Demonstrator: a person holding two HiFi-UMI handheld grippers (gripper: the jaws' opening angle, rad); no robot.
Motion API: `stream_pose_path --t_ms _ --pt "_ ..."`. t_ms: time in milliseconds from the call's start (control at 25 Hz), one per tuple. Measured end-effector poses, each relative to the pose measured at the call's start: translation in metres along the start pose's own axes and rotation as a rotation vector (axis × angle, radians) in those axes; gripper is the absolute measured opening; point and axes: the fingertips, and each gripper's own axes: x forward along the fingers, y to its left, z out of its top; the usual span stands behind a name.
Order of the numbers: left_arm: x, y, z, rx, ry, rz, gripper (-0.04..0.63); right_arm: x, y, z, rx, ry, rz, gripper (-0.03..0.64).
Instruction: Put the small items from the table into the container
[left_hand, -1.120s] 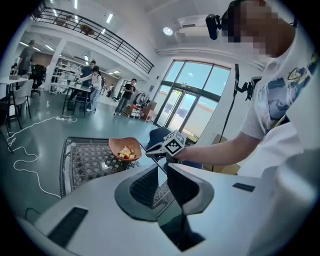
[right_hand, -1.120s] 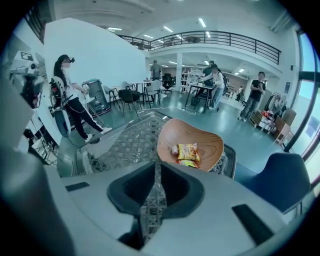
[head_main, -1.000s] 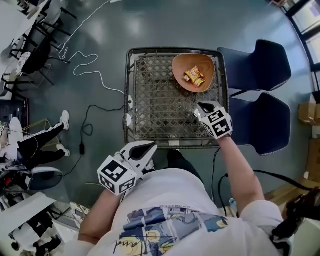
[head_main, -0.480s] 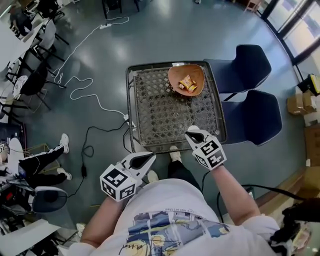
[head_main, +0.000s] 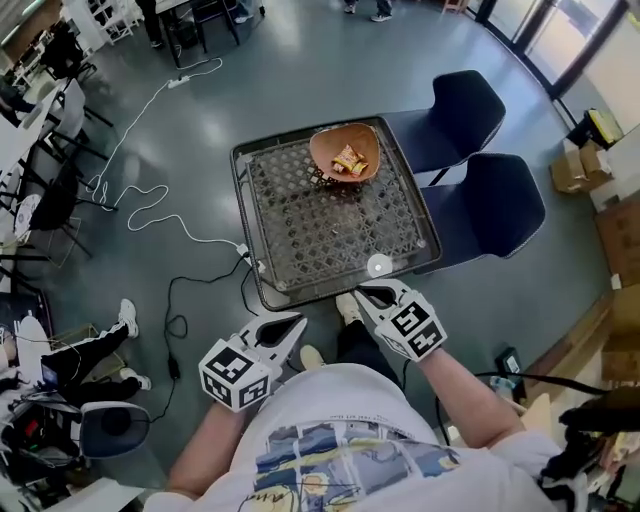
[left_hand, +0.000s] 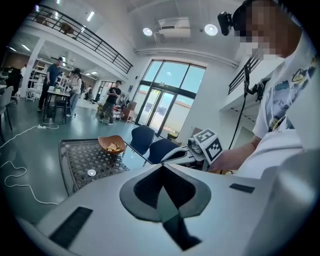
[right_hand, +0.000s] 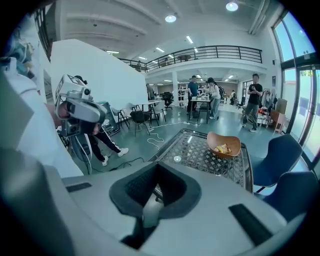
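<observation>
Nearest, at six o'clock in the head view, the wearer's white shirt (head_main: 340, 420) is seen. Just beyond it the left gripper (head_main: 292, 322) is held at seven o'clock from the table (head_main: 310, 235), off its near edge and over the floor. Its jaws are pressed together, and nothing is pinched between them. The right gripper (head_main: 372, 294) is held at five o'clock, just short of the table's near edge. Its jaws are likewise closed, with nothing between them. Both grippers are pointed toward the table.

On the lattice top, a small round white item (head_main: 379, 266) is left at five o'clock, close to the near edge and just beyond the right gripper's tip, apart from it. The rest of the top is taken up only by an orange bowl (head_main: 318, 160), set at twelve o'clock against the far edge. Inside it a few snack packets (head_main: 348, 160) are lying.

Past the table's right side two dark blue chairs are placed, one (head_main: 492, 205) at three o'clock and one (head_main: 462, 105) at one o'clock.
</observation>
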Motion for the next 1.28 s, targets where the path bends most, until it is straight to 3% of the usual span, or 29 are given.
stream_pose_path --t_ms 640,1280 --pt "-0.018 -0.015 -0.01 0.004 -0.006 0.005 0.009 -0.006 0.042 0.026 -0.069 -0.048 0.048 0.008" --pt "-0.024 -0.006 -0.017 -0.015 -0.008 0.04 0.009 0.01 0.05 0.03 -0.091 -0.043 0.095 0.008"
